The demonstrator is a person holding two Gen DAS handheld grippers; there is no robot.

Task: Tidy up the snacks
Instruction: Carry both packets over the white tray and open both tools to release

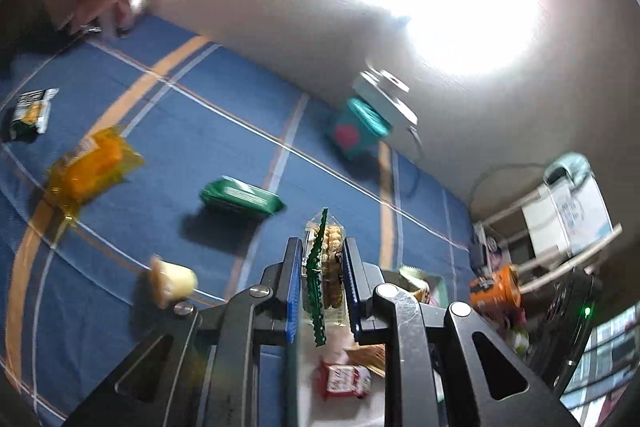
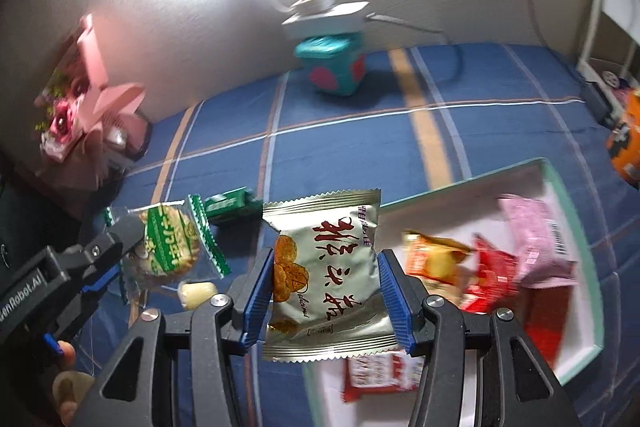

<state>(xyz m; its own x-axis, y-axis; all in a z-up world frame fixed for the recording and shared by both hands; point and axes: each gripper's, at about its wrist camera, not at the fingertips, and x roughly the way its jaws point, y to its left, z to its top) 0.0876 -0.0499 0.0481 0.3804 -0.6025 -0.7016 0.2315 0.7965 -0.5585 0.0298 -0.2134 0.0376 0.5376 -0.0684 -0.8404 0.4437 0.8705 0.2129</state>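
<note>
Left gripper (image 1: 322, 277): squeezing the cookie pack (image 1: 326, 267) tight.
Right gripper (image 2: 326, 297): pinching the silver snack bag (image 2: 326, 279) over the tray (image 2: 580, 267).

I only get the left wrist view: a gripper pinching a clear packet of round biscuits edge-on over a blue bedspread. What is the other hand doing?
Observer: The right gripper holds a silver snack packet with red characters, clamped between its blue pads.
Operator: Where do the snacks end up?
Observer: In a white tray with a pale green rim, lying on the bedspread just right of the silver packet. Your view shows only a sliver of it.
Operator: Anything in it already?
Observer: Yes: a pink packet, an orange packet and some red packets.
Operator: What does my biscuit packet look like flat on?
Observer: The biscuit packet has a green label and green zigzag ends.
</note>
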